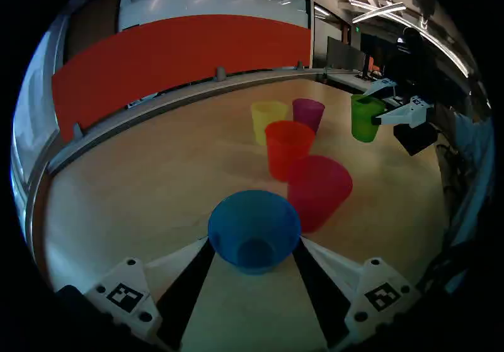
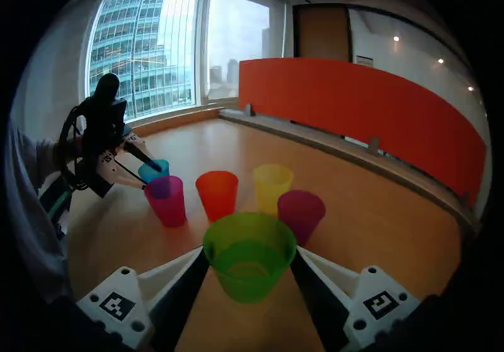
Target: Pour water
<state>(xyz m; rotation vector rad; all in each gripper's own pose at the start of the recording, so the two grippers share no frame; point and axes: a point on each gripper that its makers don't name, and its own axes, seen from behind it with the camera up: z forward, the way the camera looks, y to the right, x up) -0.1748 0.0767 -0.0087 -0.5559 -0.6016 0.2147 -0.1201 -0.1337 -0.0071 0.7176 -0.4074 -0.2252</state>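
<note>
Dim, fisheye-bent edges, daylight glare from windows (image 2: pixel 151 56), ceiling light strips (image 1: pixel 378 11) overhead.

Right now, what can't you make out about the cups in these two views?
Left gripper view: the pink cup's lower left side, hidden behind the blue cup.
Right gripper view: most of the blue cup, behind the pink cup; the purple cup's lower left, behind the green cup.
Both views: whether any cup holds water; tinted plastic and dim light hide it.
Right gripper view: the person's sleeve, cut off at the left edge.
</note>
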